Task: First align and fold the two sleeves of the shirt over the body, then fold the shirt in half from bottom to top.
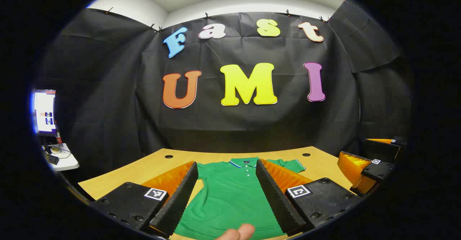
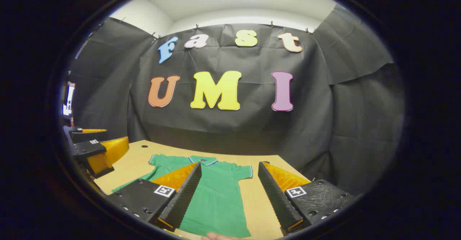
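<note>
materials and finish, as seen from your two grippers

your shirt [image 1: 230, 196] is green knit cloth, matt, finely textured, with a ribbed striped collar [image 1: 244, 161] and small glossy buttons. the table [image 1: 151, 166] under it looks like pale wood laminate, smooth, with a low sheen. the left gripper [image 1: 227, 196] and right gripper [image 2: 227, 193] carry ridged, matt pads [image 1: 180, 200] that look like rubber, set on translucent ribbed plastic backed by grainy matt plastic blocks. the booth wall [image 2: 345, 132] is creased matt cloth.
</note>
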